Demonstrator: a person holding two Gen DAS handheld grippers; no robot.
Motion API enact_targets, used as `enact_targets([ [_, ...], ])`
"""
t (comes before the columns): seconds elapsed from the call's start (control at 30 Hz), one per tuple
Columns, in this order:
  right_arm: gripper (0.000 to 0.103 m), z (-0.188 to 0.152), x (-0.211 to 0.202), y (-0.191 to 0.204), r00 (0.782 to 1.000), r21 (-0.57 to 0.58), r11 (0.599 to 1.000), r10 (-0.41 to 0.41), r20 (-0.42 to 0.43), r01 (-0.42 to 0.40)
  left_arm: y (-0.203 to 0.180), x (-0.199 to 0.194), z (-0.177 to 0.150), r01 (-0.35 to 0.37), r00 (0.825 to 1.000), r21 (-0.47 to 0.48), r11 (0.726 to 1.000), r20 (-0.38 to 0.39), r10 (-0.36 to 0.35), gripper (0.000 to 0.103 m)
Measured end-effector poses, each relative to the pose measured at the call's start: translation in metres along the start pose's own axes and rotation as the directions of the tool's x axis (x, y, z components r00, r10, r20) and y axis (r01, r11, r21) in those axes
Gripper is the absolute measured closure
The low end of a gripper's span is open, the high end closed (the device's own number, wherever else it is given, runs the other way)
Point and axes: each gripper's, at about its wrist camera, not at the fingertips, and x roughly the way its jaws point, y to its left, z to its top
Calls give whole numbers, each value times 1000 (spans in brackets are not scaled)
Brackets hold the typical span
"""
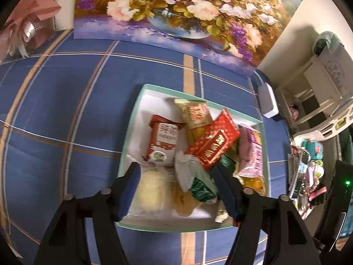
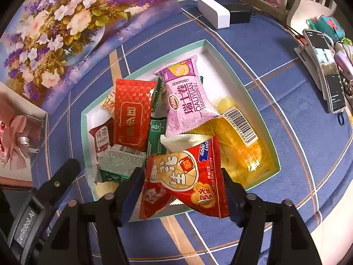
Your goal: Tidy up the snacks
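The snacks lay heaped in a shallow tray (image 2: pixel 222 50) with a mint-green rim, at the centre of both views, on a surface covered by a blue plaid cloth (image 2: pixel 286 132).

The red peanut pack (image 2: pixel 185 181) sat between the fingers of the right claw (image 2: pixel 183 187) at the lower edge of the tray. That claw stood wide; whether its pads pressed the pack could not be told. The pack looked light, soft and slippery in its foil; a hold across the flat middle, clear of the crimped ends, appeared most secure.

The left claw (image 1: pixel 176 190) stood wide over the lower part of the tray, above a pale clear-wrapped pack (image 1: pixel 150 190), apparently holding nothing.

The pink Swiss roll pack (image 2: pixel 189 101) likely crushes easily. The yellow clear-wrapped pack (image 2: pixel 240 145) lay at lower right, under its neighbours.

Obstructions: a white box (image 2: pixel 213 13) above the tray, a phone on a stand (image 2: pixel 326 70) at right.
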Motion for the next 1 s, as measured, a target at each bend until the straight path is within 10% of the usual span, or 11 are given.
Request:
enact_targets([
  [0.37, 3, -1, -1, 4, 999, -35, 999, -31, 23, 31, 23, 0, 1, -153, 988, -14, 988, 25, 153, 10],
  [1.0, 0, -6, -15, 23, 992, -107, 993, -39, 119, 52, 26, -8, 0, -285, 956, 37, 958, 82, 281, 3],
])
